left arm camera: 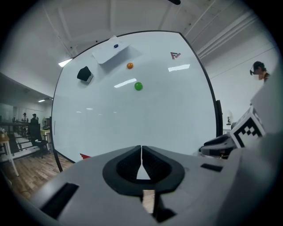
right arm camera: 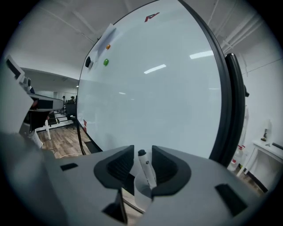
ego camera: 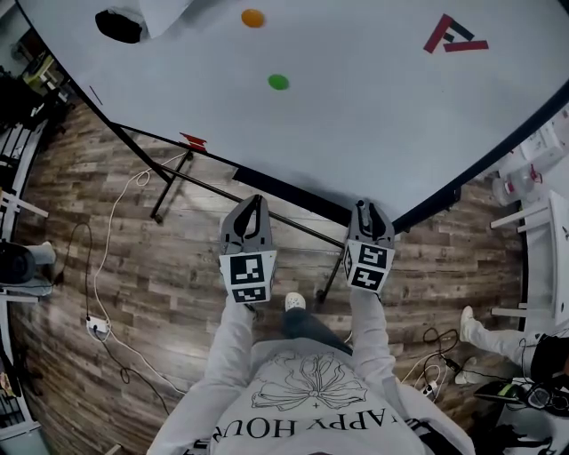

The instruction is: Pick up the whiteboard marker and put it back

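Note:
A white whiteboard marker (right arm camera: pixel 147 170) with a dark cap stands between the jaws of my right gripper (right arm camera: pixel 142 152), cap pointing toward the whiteboard (right arm camera: pixel 154 88). The jaws stand wider than the marker; it leans near the right pad, with a gap on the left. In the head view the right gripper (ego camera: pixel 364 206) is at the board's lower edge (ego camera: pixel 293 200) and hides the marker. My left gripper (ego camera: pixel 255 203) is beside it, to the left, also at the lower edge. Its jaws (left arm camera: pixel 141 150) meet at the tips with nothing between them.
On the board are an orange magnet (ego camera: pixel 252 18), a green magnet (ego camera: pixel 278 82), a black eraser (ego camera: pixel 118 26) and a red logo (ego camera: pixel 453 35). A small red thing (ego camera: pixel 193 140) sits on the ledge at left. Cables (ego camera: pixel 98 329) lie on the wood floor. A person (left arm camera: pixel 258 70) stands at right.

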Available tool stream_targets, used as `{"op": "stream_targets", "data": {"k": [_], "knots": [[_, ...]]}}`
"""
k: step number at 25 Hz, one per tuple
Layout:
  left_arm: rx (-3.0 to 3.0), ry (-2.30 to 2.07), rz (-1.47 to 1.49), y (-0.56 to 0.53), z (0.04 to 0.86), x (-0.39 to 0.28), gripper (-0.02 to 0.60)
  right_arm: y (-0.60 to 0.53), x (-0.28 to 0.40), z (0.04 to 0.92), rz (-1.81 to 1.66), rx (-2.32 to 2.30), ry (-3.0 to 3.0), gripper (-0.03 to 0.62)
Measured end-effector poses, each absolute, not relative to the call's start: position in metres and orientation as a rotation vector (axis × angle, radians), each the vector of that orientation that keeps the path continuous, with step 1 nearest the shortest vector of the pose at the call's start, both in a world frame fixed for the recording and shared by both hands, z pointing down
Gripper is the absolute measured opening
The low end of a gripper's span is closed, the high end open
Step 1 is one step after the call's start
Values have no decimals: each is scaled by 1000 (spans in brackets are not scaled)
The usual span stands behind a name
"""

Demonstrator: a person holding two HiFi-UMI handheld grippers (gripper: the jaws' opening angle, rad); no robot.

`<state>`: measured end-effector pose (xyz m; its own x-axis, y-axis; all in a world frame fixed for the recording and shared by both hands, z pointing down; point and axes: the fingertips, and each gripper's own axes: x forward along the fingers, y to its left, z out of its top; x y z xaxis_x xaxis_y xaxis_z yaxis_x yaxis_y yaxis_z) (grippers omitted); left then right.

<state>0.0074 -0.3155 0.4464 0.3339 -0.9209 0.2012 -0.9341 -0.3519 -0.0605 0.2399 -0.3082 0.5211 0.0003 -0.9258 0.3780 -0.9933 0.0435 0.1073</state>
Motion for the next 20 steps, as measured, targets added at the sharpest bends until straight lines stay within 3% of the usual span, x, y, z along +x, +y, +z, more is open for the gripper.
{"op": "stream_targets", "data": {"k": [20], "knots": [[2472, -1739, 317, -326, 461, 13, 9, -316, 247, 535, 262, 1906, -1928, 64]]}}
